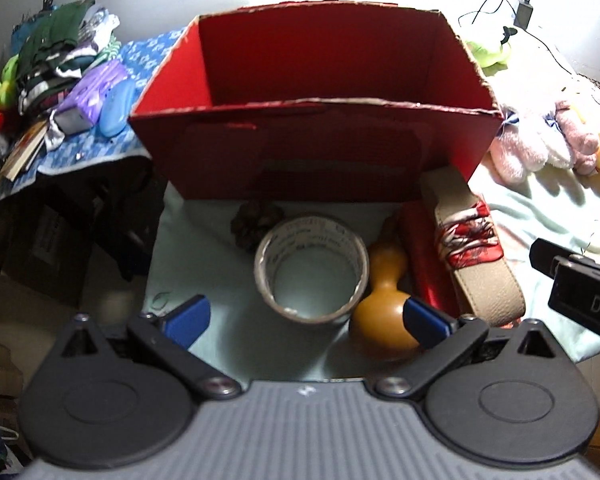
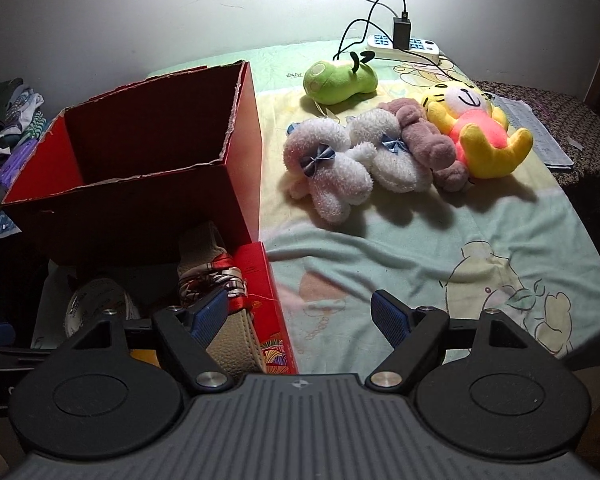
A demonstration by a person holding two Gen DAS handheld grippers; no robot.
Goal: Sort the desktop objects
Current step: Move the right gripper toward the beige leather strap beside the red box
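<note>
Left hand-held gripper [image 1: 306,320] hanging wide open, gripping nothing, straddling the tape roll [image 1: 311,270] at lower centre of the left wrist view. Right hand-held gripper [image 2: 302,314] also spread wide and empty, hovering over bare sheet at lower centre of its own view.

Probably going for the tape first. Looking best to drop straight down with one pad outside each wall of the roll, then closing slowly so it isn't squirting sideways. Watching the right-hand pad though: sitting right against the orange gourd [image 1: 382,312], just beside the roll, so nudging it seems likely.

Further out: pine cone [image 1: 256,222] touching the roll's far edge, a red tube [image 1: 430,272] and a beige strap with red scarf [image 1: 470,240] crowding the right. Red cardboard box [image 1: 320,148] standing open and apparently empty directly behind, blocking any forward sweep, so lifting over its near wall. Plush toys [image 2: 380,156] lying well apart at upper right in the right wrist view, with a power strip [image 2: 404,46] beyond.
</note>
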